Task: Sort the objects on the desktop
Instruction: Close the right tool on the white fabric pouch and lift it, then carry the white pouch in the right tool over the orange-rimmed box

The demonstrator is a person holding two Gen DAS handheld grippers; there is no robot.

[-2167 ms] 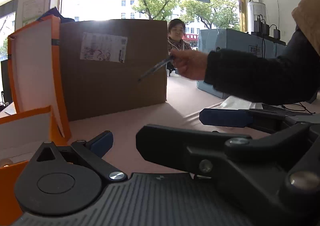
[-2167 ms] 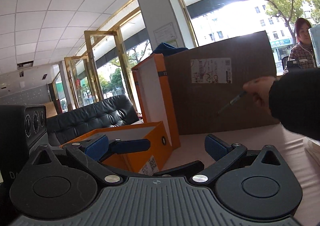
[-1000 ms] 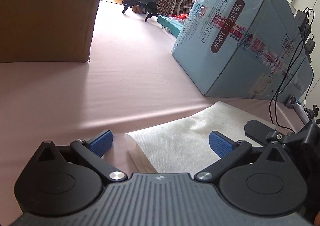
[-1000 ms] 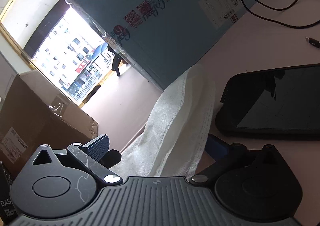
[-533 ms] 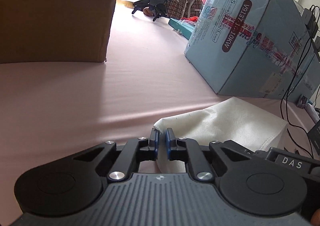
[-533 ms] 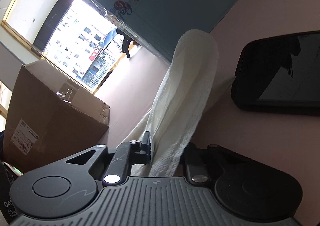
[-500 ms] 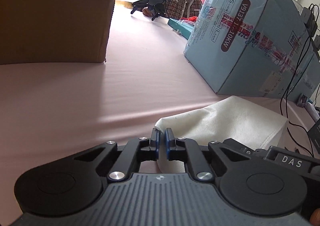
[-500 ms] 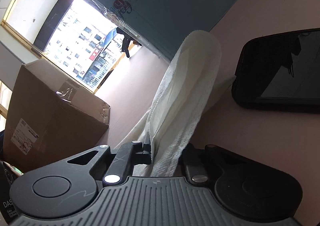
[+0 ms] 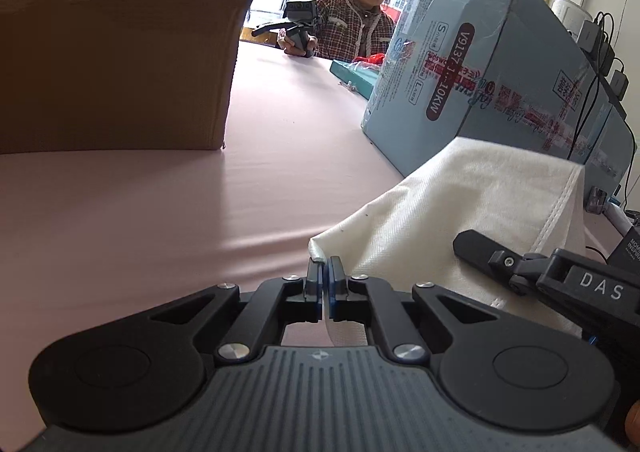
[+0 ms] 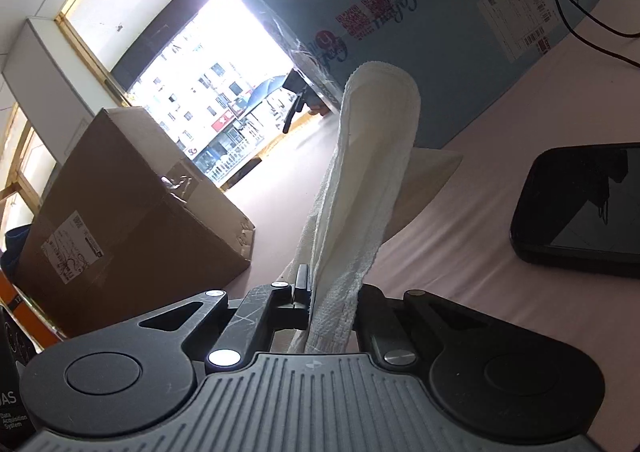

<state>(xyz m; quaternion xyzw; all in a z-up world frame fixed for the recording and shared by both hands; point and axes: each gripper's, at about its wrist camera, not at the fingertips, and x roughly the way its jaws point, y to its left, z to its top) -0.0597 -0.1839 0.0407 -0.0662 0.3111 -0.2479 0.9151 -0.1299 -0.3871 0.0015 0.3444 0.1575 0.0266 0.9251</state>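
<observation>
A white cloth (image 9: 460,208) is lifted off the pink tabletop (image 9: 160,212) and arches between my two grippers. My left gripper (image 9: 324,272) is shut on the cloth's near corner, its blue pads pressed together on the hem. In the right wrist view the same white cloth (image 10: 368,180) rises as a folded band, and my right gripper (image 10: 324,292) is shut on its lower end. The right gripper's black finger (image 9: 492,252) shows at the right of the left wrist view, lying against the cloth.
A brown cardboard box (image 9: 112,40) stands at the left, a large blue carton (image 9: 492,80) at the right. A black phone (image 10: 580,204) lies on the table to the right of the cloth. Across the table sits a person (image 9: 352,24) holding another gripper. Cables (image 10: 580,28) trail at far right.
Both grippers closed on the white cloth, which a second ago lay flat between open fingers. Since then the cloth has been raised off the table and now arches higher.
</observation>
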